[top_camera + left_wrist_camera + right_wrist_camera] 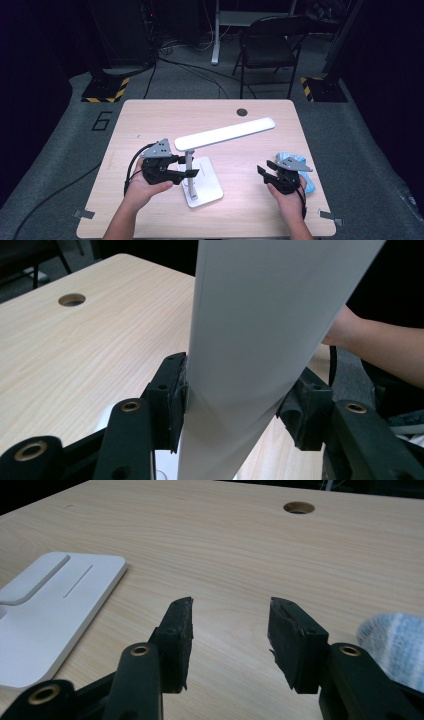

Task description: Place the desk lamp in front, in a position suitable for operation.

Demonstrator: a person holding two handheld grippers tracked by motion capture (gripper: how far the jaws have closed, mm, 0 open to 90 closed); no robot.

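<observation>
I am holding my left gripper point(191, 173) closed on the stem point(240, 390) of the white desk lamp point(225, 133); its two jaws are pressing the stem from both sides. The lamp's flat base point(207, 187) is lying on the wooden table point(150, 120) just under this gripper. My right gripper point(264, 171) is resting with its jaws wide apart and nothing between them. A blue and white cloth point(395, 645) is lying just beside its right jaw.
</observation>
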